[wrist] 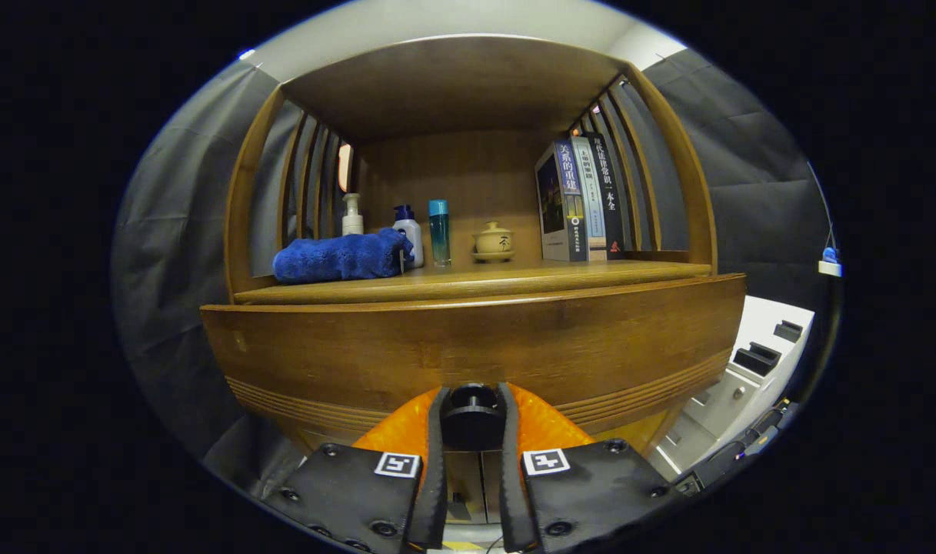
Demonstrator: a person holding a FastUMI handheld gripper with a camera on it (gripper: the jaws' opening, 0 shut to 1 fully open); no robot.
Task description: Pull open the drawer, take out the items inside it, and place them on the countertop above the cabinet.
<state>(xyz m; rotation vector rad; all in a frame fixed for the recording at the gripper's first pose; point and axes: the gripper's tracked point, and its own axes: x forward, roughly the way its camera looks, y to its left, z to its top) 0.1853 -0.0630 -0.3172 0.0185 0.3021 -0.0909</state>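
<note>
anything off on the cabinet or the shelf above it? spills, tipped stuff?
Nothing stands out. Gripper is shut on the drawer knob. On the countertop the blue towel lies bunched but tidy; the bottles, lidded cup and books stand upright. No spills or damage visible.

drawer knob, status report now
Gripper shut on knob. Drawer front close ahead, inside hidden. Towel, bottles, books on countertop. Nothing blocking.
</note>
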